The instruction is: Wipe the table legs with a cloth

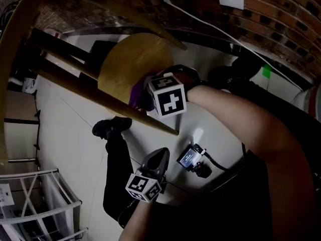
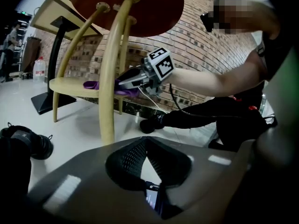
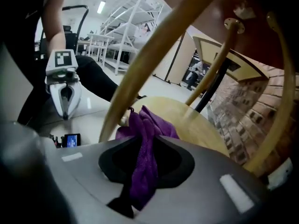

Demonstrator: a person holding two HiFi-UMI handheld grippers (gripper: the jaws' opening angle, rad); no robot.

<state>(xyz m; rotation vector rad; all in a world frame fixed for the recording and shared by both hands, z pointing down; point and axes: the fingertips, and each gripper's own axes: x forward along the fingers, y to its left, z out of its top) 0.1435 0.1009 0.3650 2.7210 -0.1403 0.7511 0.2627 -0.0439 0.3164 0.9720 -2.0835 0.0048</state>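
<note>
Right gripper (image 3: 143, 146): the jaws are clamped on a purple cloth (image 3: 150, 125), which runs down the throat between the pads. Its free end is bunched just ahead of the tips, against a curved wooden table leg (image 3: 154, 45) and over the rim of the round lower shelf (image 3: 191, 120). Above this gripper lies the reddish-brown underside of the table top (image 2: 140, 8), where the legs end in round screwed plates. Left gripper (image 2: 147, 140): the jaws are together at the tips with nothing between them. It hangs over the pale floor (image 2: 79, 125), well apart from the table and pointing toward the nearest leg. Below and just beside its tips lies a small device (image 1: 193, 159) with a lit blue screen; its print is too small to read. Each gripper carries a cube with black-and-white square markers, which bear patterns only, not letters. Containers: a large clear bottle (image 2: 39, 69) with a red cap stands on the floor far to the left of the left gripper, beyond the table. A white wire rack (image 1: 45, 205) stands to the left of that gripper in the head view; what it holds cannot be made out. A black shoe (image 2: 28, 141) rests on the floor near the left gripper, to its left. A brick wall (image 2: 201, 45) rises behind the table.
</note>
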